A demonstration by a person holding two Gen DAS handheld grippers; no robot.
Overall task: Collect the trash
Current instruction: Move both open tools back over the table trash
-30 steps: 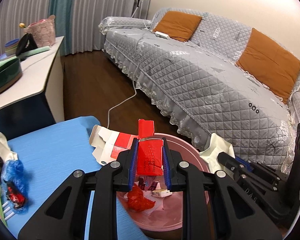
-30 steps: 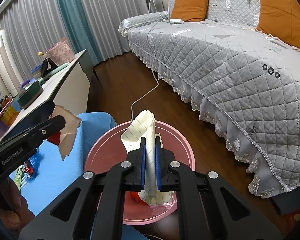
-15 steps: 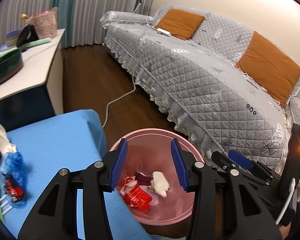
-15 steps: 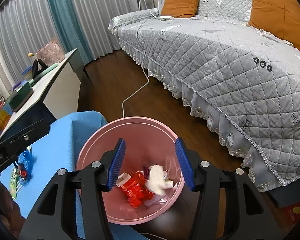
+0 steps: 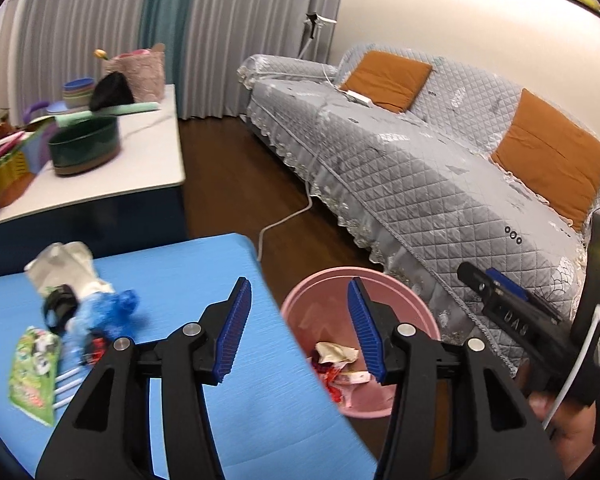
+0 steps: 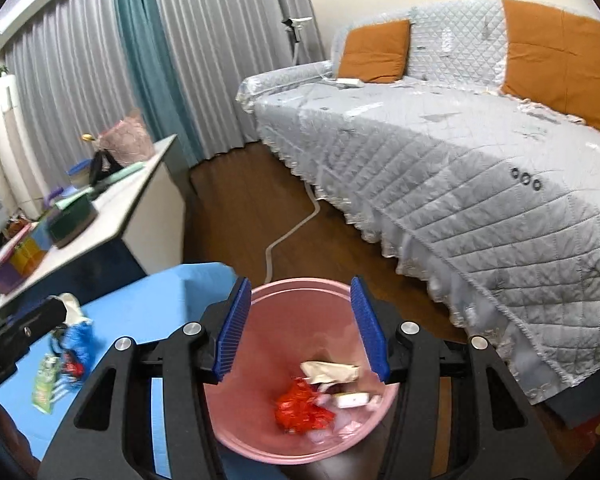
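My left gripper [image 5: 299, 284] hangs over the corner of the blue table [image 5: 188, 276], beside the pink bin [image 5: 416, 312]; its jaws are opening and nothing is between them. My right gripper [image 6: 300, 282] stands open and empty above the pink bin [image 6: 296, 320]. In the bin lie a red wrapper [image 6: 300, 404] and cream paper [image 6: 328, 372]. Loose trash stays on the table's left: a white crumpled bag [image 5: 66, 264], blue plastic [image 5: 112, 312] and a green packet [image 5: 34, 372]. One of the right gripper's fingers [image 5: 500, 308] shows at the left view's right edge.
A white side table [image 5: 148, 164] with a green box [image 5: 84, 150] and baskets stands behind the blue table. A grey quilted sofa [image 5: 420, 184] with orange cushions fills the right. A white cable [image 5: 288, 216] runs over the wooden floor between them.
Both grippers opened; the red carton and the cream paper dropped into the bin. My left gripper swung left, off the bin and over the blue table. The right one rose a little.
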